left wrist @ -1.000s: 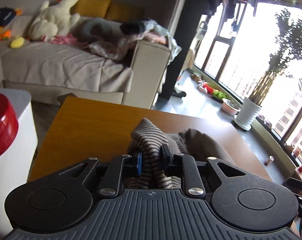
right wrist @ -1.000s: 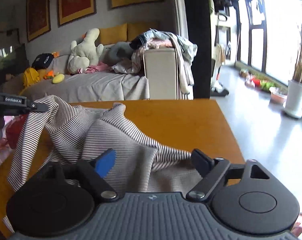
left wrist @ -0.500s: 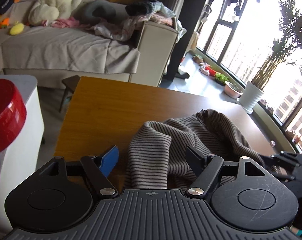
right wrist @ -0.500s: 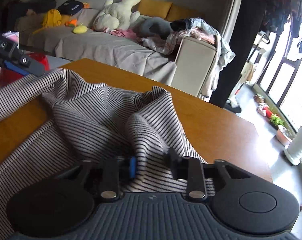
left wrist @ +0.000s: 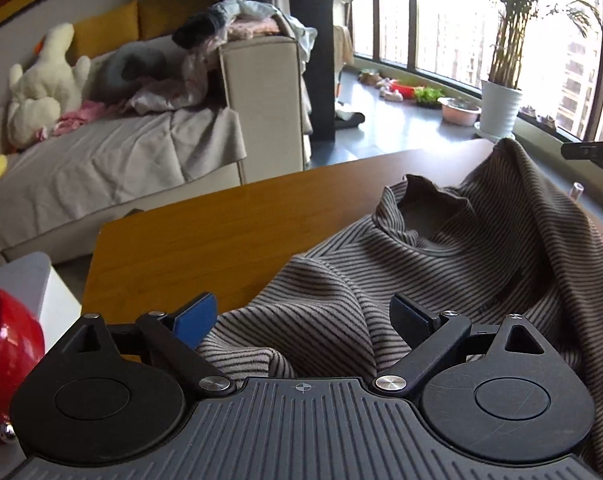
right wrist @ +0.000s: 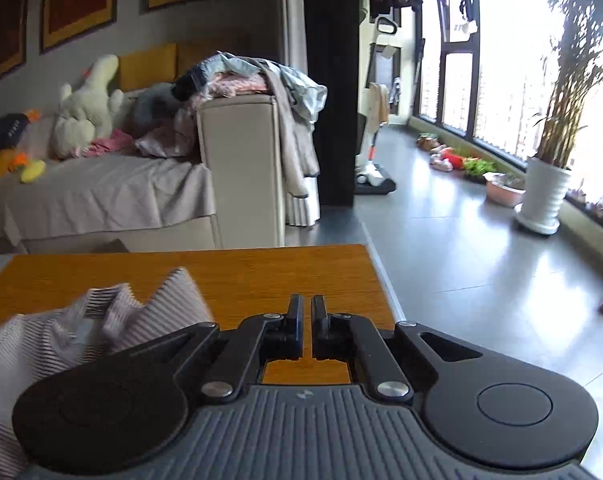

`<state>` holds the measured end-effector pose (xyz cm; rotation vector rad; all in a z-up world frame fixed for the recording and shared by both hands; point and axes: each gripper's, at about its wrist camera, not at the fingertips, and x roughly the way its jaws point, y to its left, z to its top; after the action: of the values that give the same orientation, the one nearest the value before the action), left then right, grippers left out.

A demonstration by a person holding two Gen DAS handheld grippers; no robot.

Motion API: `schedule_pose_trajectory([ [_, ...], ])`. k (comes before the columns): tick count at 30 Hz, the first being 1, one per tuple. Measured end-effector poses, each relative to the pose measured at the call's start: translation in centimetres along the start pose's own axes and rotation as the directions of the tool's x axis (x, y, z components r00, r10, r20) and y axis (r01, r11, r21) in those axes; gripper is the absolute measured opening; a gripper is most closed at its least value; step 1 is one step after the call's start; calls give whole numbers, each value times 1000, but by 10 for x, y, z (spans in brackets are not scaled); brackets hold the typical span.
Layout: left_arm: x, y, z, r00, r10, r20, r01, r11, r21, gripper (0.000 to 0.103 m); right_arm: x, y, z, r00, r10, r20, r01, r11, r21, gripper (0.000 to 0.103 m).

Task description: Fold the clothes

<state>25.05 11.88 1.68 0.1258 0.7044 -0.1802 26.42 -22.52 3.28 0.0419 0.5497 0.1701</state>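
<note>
A brown-and-black striped garment (left wrist: 461, 264) lies bunched on the wooden table (left wrist: 205, 240), its collar facing up and one corner peaked at the right. My left gripper (left wrist: 301, 316) hovers over the garment's near fold; its jaws are opening wide and the pads do not touch the cloth. In the right wrist view the garment (right wrist: 41, 344) is a blurred heap at the lower left. My right gripper (right wrist: 306, 312) is over bare table (right wrist: 261, 272) to the right of it. Its jaws are opening, a narrow gap apart, with nothing between them. Its tip (left wrist: 589, 150) shows beyond the peak.
A red round object (left wrist: 5, 360) sits on a white cabinet (left wrist: 41, 280) at the left. Beyond the table stands a beige sofa (left wrist: 141, 160) with a clothes pile (right wrist: 245, 76) and a white plush toy (left wrist: 45, 84). A white plant pot (right wrist: 541, 196) stands by the windows.
My left gripper let go of the striped cloth and spread wide. My right gripper closed on the garment, then came off it and swung right over bare table.
</note>
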Motion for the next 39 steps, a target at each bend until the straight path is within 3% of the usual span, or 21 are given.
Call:
schedule_pose_trajectory([
  [1, 1, 0, -2, 1000, 4, -7, -4, 1000, 6, 96, -8, 7, -3, 1000, 29, 0, -29, 999, -15, 43],
  [3, -3, 2, -6, 1000, 18, -8, -18, 1000, 4, 96, -17, 26, -11, 998, 56, 4, -56, 996, -74, 65],
  [6, -9, 3, -9, 999, 35, -19, -35, 999, -16, 96, -10, 54, -20, 999, 54, 8, -52, 982, -180, 68],
  [10, -8, 3, -14, 997, 64, -50, -64, 998, -2, 96, 23, 59, -24, 991, 79, -108, -92, 988, -127, 76],
  [11, -6, 3, -16, 996, 61, -60, -60, 998, 6, 90, 28, 60, -29, 989, 76, -129, -93, 987, -127, 77],
  [12, -3, 4, -18, 996, 49, -69, -48, 999, 14, 78, 32, 61, -34, 988, 64, -138, -84, 987, -140, 77],
  [14, 2, 3, -20, 997, 31, -77, -28, 999, 39, 63, 31, 64, -39, 988, 70, -135, -94, 979, -181, 37],
  [15, 3, 0, -18, 997, 32, -72, -27, 997, 71, 51, 24, 66, -36, 990, 81, -119, -104, 973, -205, 10],
  [18, 7, -2, -1, 990, 137, 13, -138, 976, 166, 26, 1, 58, -15, 1000, 20, 16, -16, 971, -237, 10],
  [20, 17, 0, 8, 960, 266, 86, -279, 936, 215, 11, 18, 38, -15, 998, -57, -14, 53, 975, -215, 10],
  [22, 39, 13, 15, 910, 403, 98, -415, 885, 213, 11, 36, 18, -16, 990, -134, -54, 121, 974, -194, 10],
  [23, 44, 22, 18, 908, 414, 64, -419, 893, 166, 13, 46, 7, -17, 982, -171, -74, 155, 971, -184, 11],
  [25, 32, 35, 22, 935, 354, 17, -354, 934, 43, 16, 48, -4, -28, 975, -210, -67, 196, 964, -179, 14],
  [26, 22, 39, 22, 952, 305, 11, -305, 952, -19, 34, 41, -10, -29, 978, -201, -59, 191, 970, -148, 18],
  [27, 9, 37, 21, 968, 248, 25, -246, 967, -57, 63, 34, -16, -28, 981, -189, -49, 182, 977, -113, 27],
  [28, -5, 33, 19, 978, 201, 48, -196, 977, -88, 75, 26, -19, -25, 982, -183, -37, 180, 981, -79, 32],
  [29, -17, 25, 15, 986, 151, 74, -142, 983, -113, 86, 19, -17, -19, 987, -162, -14, 161, 984, -71, 32],
  [31, -36, 7, 8, 992, 33, 122, -16, 990, -143, 88, 7, -8, -7, 995, -99, 21, 100, 992, -80, 32],
  [35, -51, -48, -17, 963, -176, 206, 195, 978, -76, 95, 20, 29, 18, 986, 162, -33, -163, 986, -39, 32],
  [38, -46, -86, -42, 951, -226, 210, 216, 974, 71, 95, 61, 59, 32, 948, 300, -105, -295, 954, 57, 35],
  [39, -43, -96, -50, 953, -228, 200, 208, 971, 117, 96, 77, 69, 33, 944, 305, -123, -298, 952, 68, 46],
])
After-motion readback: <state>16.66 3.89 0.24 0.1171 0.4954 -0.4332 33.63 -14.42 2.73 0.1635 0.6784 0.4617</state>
